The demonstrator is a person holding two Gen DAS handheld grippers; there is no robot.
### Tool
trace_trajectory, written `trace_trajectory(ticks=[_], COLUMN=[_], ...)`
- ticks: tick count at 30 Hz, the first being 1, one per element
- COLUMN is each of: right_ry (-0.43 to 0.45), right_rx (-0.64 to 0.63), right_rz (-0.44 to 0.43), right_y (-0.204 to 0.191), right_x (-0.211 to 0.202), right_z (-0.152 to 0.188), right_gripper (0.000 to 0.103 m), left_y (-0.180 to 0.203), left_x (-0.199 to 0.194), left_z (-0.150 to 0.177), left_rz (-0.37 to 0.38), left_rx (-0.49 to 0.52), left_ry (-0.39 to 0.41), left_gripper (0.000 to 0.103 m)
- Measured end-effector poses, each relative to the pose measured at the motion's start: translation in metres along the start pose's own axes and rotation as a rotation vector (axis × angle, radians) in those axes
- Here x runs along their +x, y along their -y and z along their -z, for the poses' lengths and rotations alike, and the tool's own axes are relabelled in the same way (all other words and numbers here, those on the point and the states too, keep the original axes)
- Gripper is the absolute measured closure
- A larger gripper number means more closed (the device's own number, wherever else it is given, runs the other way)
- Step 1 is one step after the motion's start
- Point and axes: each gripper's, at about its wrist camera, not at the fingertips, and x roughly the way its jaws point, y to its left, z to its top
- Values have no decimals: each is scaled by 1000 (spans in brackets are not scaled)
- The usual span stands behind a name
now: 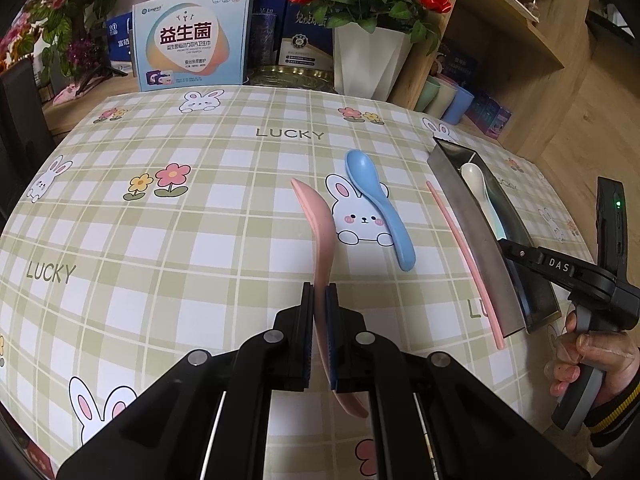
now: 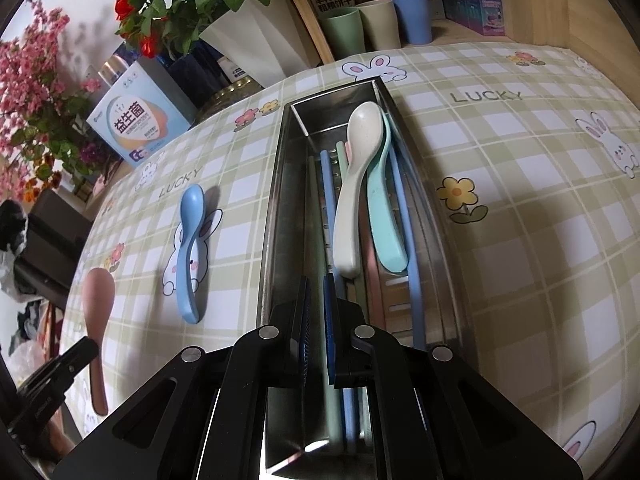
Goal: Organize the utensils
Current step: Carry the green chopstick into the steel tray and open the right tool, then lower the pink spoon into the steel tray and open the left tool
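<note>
Pink plastic spoon (image 1: 316, 232) pinched edge-on by its handle between the left gripper (image 1: 319, 308) pads, bowel end forward, above the green-checked bunny tablecloth (image 1: 200, 200). Light-blue plastic spoon (image 1: 378, 208) lies on the cloth just beside it. Rectangular stainless-steel utensil tray (image 2: 280, 184) holds a cream spoon (image 2: 356, 184), mint spoon (image 2: 386, 216) and chopsticks. Right gripper (image 2: 317, 312), pads nearly together and holding nothing, sits over the tray's near end. One pink chopstick (image 1: 460, 256) lies along the tray's outer wall.
</note>
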Motion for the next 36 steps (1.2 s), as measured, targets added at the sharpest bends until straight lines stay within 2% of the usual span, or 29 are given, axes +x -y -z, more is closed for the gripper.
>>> trace_trajectory(ticks=[12,13,16,18,24,28,30,32,36], right_ry=[55,57,85,96,88,100,97,91,84], right_rx=[-89,-94,-90,-82,-47,-23,1,13,17], right_rz=[68,69,70,62,60,64,31,24,64], right_y=[-2,-2,0,2,16,29,37,43,58], right_x=[-27,-29,-35,-38,-39,-43,-45,-45,-46], right_z=[-10,-10,-11,-12,-15,-18,-21,-23,-28], right_gripper=[94,89,59,59,48,29,18,17,17], left_y=[15,16,25,32,58,77,87,99,127], left_x=[-4,-4,-4,-4,1,8,12,17,31], left_z=[-8,-9,-13,-16,-27,-33,-36,-40,-53], left_rz=[3,4,6,9,27,45,55,63,83], left_rx=[25,31,51,62,106,136,152,171,207], left_ry=[4,4,5,4,0,-9,-16,-23,-48], left_gripper=[97,97,97,97,97,97,97,97,97])
